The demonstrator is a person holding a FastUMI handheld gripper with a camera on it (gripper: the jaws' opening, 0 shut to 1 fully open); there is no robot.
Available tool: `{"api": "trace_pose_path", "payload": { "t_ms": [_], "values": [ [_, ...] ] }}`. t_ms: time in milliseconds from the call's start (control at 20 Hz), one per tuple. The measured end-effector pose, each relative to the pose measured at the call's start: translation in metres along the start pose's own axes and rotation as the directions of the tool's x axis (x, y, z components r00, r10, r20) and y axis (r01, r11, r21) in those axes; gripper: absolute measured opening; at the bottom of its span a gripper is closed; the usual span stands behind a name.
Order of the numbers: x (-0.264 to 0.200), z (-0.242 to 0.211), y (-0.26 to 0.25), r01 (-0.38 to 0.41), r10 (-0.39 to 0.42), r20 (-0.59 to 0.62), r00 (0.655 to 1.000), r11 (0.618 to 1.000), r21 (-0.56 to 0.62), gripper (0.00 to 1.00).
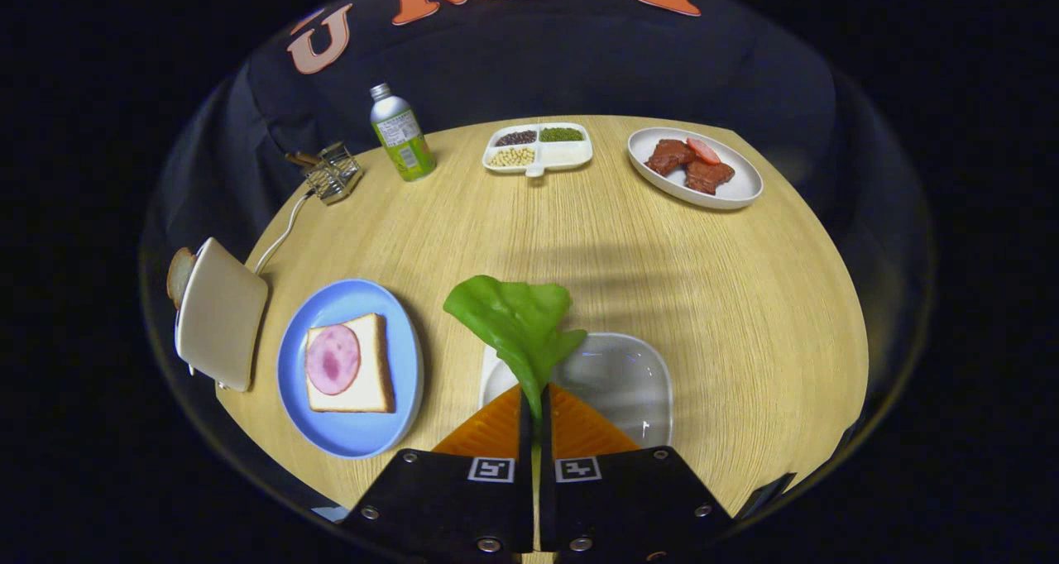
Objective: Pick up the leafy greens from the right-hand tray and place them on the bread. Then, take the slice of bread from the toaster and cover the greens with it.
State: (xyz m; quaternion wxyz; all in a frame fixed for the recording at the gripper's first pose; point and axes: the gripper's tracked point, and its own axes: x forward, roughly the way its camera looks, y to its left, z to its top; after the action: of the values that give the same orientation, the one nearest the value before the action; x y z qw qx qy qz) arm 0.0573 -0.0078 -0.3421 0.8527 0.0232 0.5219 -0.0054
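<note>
I have the tongs (534,411) clamped on the stem of the leafy greens (517,320), leaf standing up ahead of them over the right-hand tray (629,382), and the bread (364,365) on its blue plate (331,432) lies just to the left.

Hand-held gripper (535,407), seen from behind its fingers (496,427).
Two wedge-shaped ribbed fingers taper to a point; each sits on a flat black plate carrying a square black-and-white marker and silver screws at the corners.
</note>
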Motion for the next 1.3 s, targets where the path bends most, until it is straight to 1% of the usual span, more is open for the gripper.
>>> {"api": "trace_pose_path", "payload": {
  "t_ms": [250,350,500,650,1000,1150,1300],
  "values": [
    [-0.023,0.02,0.039,-0.04,0.045,0.059,0.997,0.996,-0.082,0.04],
    [-0.027,0.024,0.056,-0.055,0.063,0.071,0.995,0.992,-0.114,0.04],
    [-0.027,0.025,0.085,-0.097,0.11,0.073,0.991,0.982,-0.163,0.04],
    [-0.02,0.024,0.105,-0.097,0.112,0.063,0.992,0.973,-0.208,0.04],
    [0.014,0.022,0.137,-0.088,0.097,0.027,0.995,0.967,-0.24,0.04],
    [0.03,0.016,0.145,-0.06,0.066,0.013,0.998,0.959,-0.276,0.04],
    [0.042,0.003,0.161,-0.09,0.085,-0.03,0.996,0.951,-0.295,0.04]
  ]
}}
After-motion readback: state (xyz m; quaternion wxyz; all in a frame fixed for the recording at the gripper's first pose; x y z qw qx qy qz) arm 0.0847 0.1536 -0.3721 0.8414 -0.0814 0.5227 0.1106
